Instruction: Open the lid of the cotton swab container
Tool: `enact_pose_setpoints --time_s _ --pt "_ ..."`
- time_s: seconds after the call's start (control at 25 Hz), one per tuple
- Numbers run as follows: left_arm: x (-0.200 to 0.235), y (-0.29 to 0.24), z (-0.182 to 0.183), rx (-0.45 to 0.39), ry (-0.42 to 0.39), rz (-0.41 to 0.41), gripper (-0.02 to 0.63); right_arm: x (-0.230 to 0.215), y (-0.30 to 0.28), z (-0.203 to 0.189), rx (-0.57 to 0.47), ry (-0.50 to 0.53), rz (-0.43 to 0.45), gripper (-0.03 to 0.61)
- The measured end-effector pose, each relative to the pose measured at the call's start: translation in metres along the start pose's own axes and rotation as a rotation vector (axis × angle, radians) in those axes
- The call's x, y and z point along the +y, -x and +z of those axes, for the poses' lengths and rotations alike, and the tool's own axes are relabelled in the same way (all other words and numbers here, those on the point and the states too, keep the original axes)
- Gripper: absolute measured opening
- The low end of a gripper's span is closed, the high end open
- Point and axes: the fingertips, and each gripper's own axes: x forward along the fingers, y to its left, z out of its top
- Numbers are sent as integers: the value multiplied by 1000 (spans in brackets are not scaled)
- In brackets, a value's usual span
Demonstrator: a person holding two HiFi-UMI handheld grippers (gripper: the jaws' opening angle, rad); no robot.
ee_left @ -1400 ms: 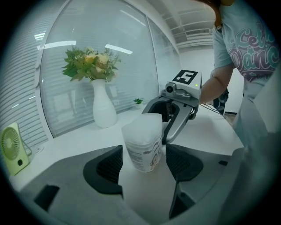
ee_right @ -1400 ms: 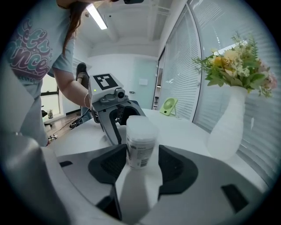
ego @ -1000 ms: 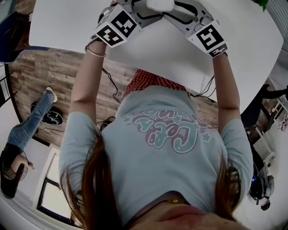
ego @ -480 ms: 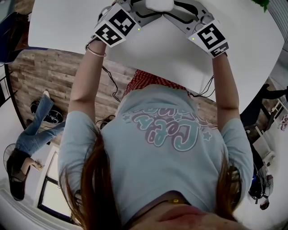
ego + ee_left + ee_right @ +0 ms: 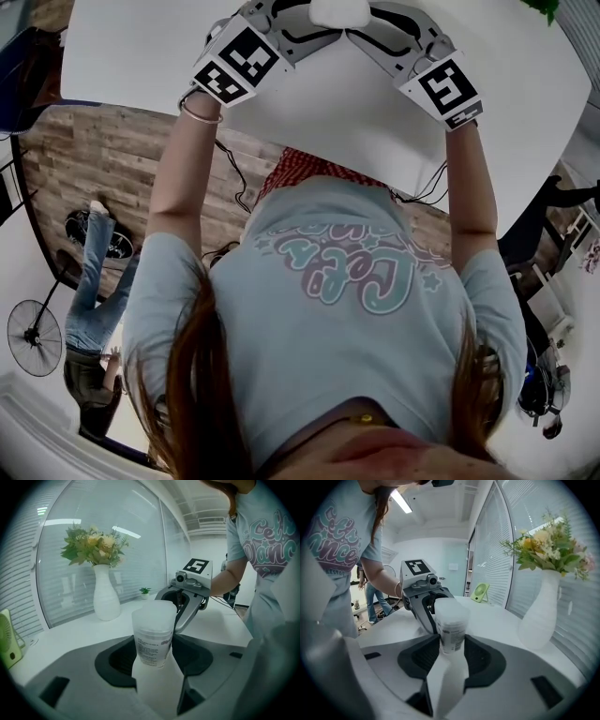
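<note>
Container at 12 o'clock, lid on. Left gripper from 8, right gripper from 4. Both sets of jaws have just been closing and now pinch it, likely bracing for the lid pull.

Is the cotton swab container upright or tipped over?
Upright: the cotton swab container stands vertical, like the vase behind it.

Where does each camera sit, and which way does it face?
Head view: on the person's head, facing steeply down at the table; shows torso, arms, left gripper, right gripper.
Left gripper view: on the left gripper, facing along its jaws, container between them; right gripper beyond.
Right gripper view: on the right gripper, facing the opposite way, same container between its jaws; left gripper beyond.
Shared: both gripper views show the container and vase; both grippers' jaws have just been closing.
</note>
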Motion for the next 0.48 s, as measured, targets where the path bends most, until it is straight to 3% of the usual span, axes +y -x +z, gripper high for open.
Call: enact_pose_setpoints --time_s 0.48 --pt "-9 20 70 -82 -52 48 236 -4 52 50 -54 95 -39 163"
